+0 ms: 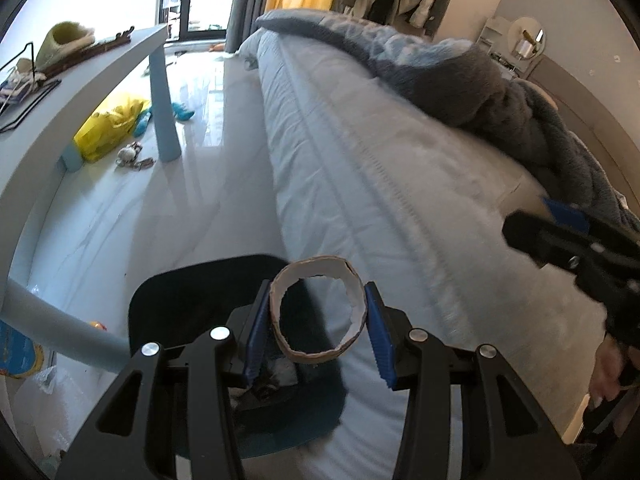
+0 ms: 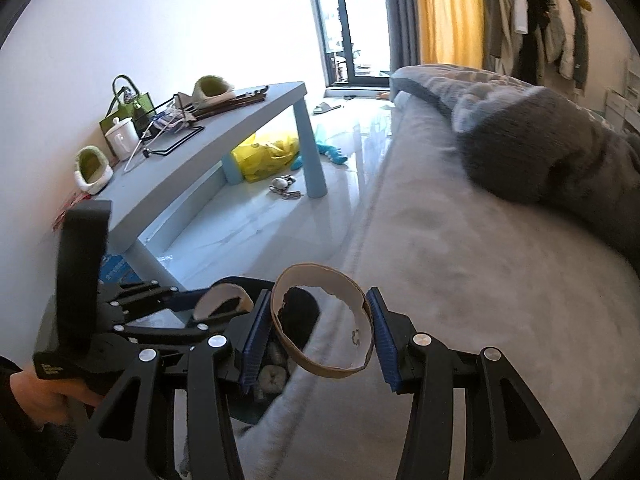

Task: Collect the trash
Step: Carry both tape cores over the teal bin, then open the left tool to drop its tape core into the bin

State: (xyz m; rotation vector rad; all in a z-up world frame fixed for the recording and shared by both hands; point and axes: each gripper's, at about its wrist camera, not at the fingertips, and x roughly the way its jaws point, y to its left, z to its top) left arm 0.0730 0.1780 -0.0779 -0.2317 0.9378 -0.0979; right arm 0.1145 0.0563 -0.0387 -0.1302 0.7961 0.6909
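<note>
Two grippers, each clamped on a torn cardboard ring. Left gripper (image 1: 318, 324): blue pads (image 1: 256, 336) partly closed, pinching the left cardboard ring (image 1: 312, 354) on both sides; ring held over the black trash bin (image 1: 176, 300) at the foot of the bed (image 1: 360, 160). Right gripper (image 2: 320, 332): pads (image 2: 382, 340) likewise partly closed, gripping the right cardboard ring (image 2: 316, 364) by its outer wall; ring sits above the bin's near edge, where the bin meets the mattress. Crumpled white paper visible inside the bin. In the right wrist view the left gripper appears just beside, to the left, its ring also above the bin. Writing: a blue package on the floor under the blue table (image 2: 224, 128) carries print, too blurred to read; no brand legible on either tool. Yellow bag (image 2: 268, 154) lies under the table, well apart from the bin
</note>
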